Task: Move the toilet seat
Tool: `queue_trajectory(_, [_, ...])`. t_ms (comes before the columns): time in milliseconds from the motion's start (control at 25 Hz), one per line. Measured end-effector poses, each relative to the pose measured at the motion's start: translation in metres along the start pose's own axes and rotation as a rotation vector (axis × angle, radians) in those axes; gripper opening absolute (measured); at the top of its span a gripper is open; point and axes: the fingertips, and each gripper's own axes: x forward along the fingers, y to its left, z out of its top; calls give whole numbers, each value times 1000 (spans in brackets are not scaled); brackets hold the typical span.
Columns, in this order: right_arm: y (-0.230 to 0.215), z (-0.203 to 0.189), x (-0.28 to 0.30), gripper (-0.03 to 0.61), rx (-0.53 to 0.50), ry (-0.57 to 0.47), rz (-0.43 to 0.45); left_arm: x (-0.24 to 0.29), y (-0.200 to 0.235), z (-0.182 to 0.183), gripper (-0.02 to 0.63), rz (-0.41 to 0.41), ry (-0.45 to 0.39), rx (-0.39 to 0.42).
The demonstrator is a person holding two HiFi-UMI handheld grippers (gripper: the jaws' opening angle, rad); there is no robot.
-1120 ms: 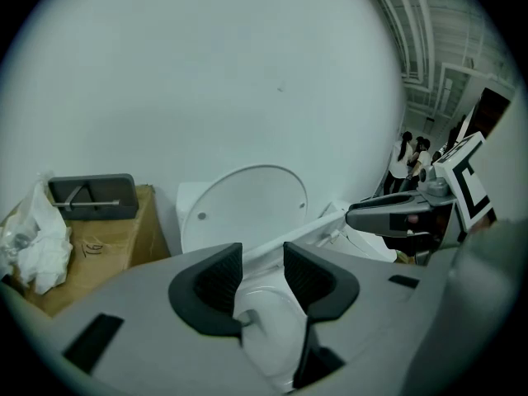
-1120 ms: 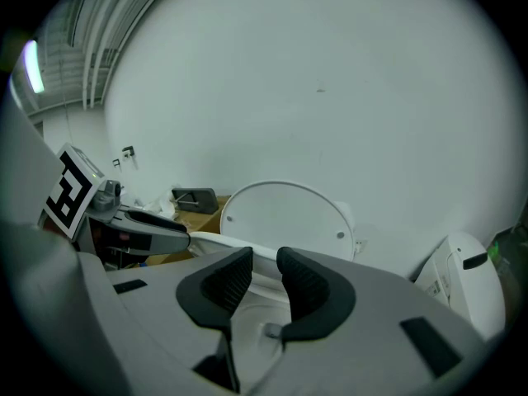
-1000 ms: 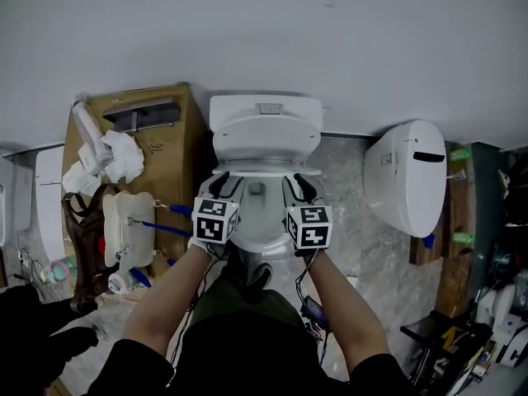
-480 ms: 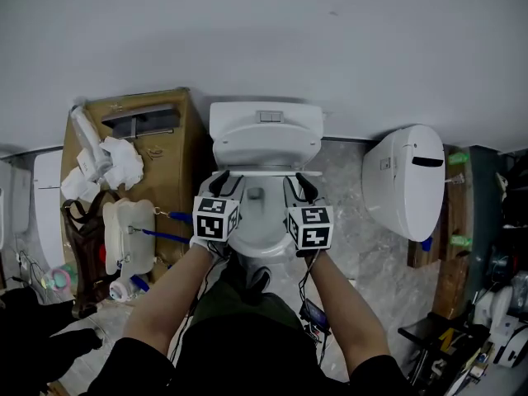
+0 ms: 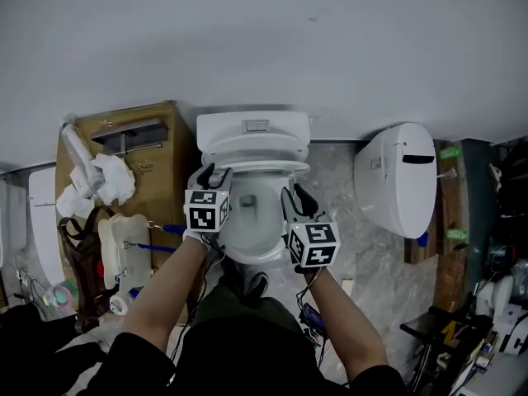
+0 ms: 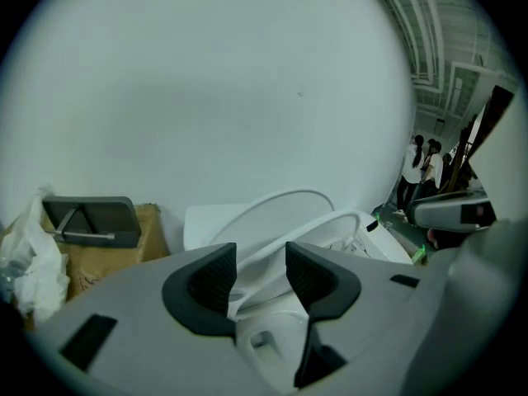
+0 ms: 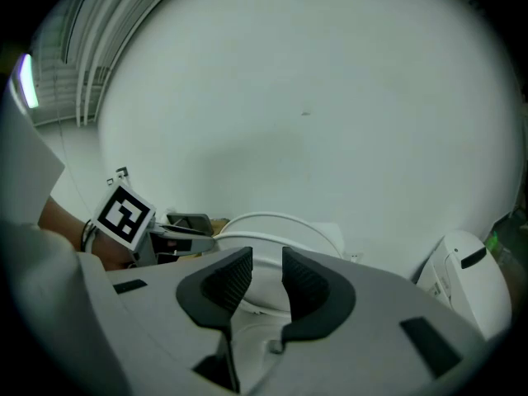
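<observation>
The white toilet [image 5: 252, 130] stands against the wall, its lid [image 6: 280, 200] up against the tank. The toilet seat [image 6: 346, 221] is tilted partway up over the bowl [image 5: 246, 225]. My left gripper [image 5: 210, 174] is at the seat's left side; in the left gripper view the rim runs between the jaws of this gripper [image 6: 260, 258], which is shut on it. My right gripper [image 5: 295, 195] hangs lower, by the bowl's right rim. In the right gripper view this gripper [image 7: 266, 262] is open with nothing gripped, and the raised seat [image 7: 257, 239] lies beyond it.
A cardboard box [image 5: 157, 151] with white bags [image 5: 103, 176] stands left of the toilet. Another white fixture [image 5: 404, 176] lies on the stone floor at the right. Clutter fills both lower corners. People [image 6: 421, 167] stand far off.
My left gripper has risen toward the tank and the seat has tilted up with it. My right gripper has dropped back and away from the seat.
</observation>
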Motion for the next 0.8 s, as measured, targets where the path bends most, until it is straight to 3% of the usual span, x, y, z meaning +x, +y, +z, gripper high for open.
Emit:
queue_trajectory(240, [2,13,-19,130,12,-29,-1,19,17,18,210,54,-2,18])
queue_trajectory(800, [1,28,-37,130,63,-69,-10,42,31,28,210,61,37,48])
